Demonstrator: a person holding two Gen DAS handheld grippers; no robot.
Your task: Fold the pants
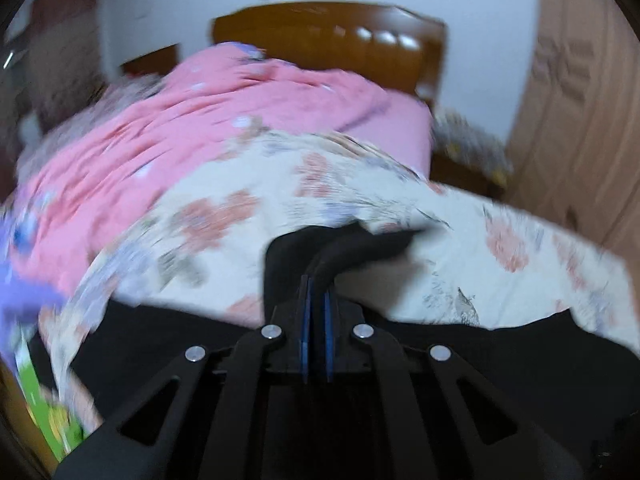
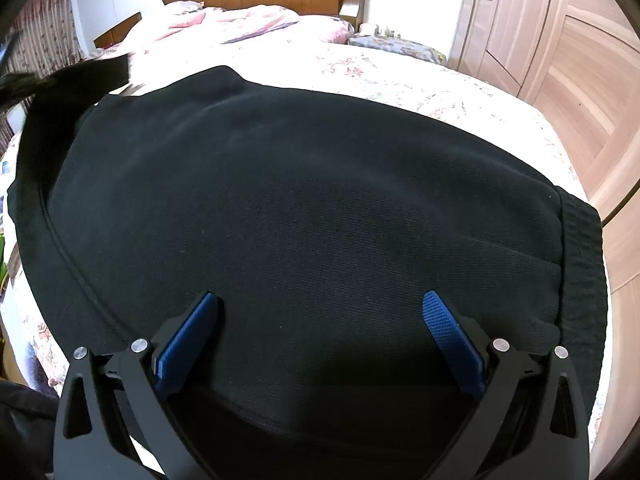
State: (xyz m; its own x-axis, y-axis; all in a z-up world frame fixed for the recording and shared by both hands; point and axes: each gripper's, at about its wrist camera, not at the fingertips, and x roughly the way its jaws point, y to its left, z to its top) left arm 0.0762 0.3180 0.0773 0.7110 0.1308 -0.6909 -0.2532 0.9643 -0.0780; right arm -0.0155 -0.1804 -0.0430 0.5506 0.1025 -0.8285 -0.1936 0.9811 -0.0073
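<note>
Here's the pair of black, thick-knit pants (image 2: 300, 208), spread flat across the bed with the cream floral bedspread (image 2: 440, 80). They fill nearly the whole right wrist view, with the ribbed waistband (image 2: 580, 272) lying at the right edge.

The right gripper (image 2: 320, 320) hangs just above the cloth, tilted down at it. Its jaws stand wide open, the two blue pads (image 2: 448, 332) well apart, and nothing is between them. Whether the tips touch the fabric I cannot tell.

Over to the left gripper (image 1: 316, 304), and the view is smeared with motion blur. Its jaws are closed tight on a fold of the black pants (image 1: 352, 248), the dark cloth bunched up and spilling past the blue pads (image 1: 306, 320) toward the right. More black fabric stretches across the lower part of that view, under the gripper's black linkage.

From the right wrist camera, a lifted strip of the same black fabric (image 2: 68, 76) shows at the upper left, raised off the bed and blurred.

Behind it all lies a rumpled pink quilt (image 1: 240, 112) near the glossy brown wooden headboard (image 1: 340, 44), and a light wooden wardrobe (image 2: 560, 60) stands off to the right.
</note>
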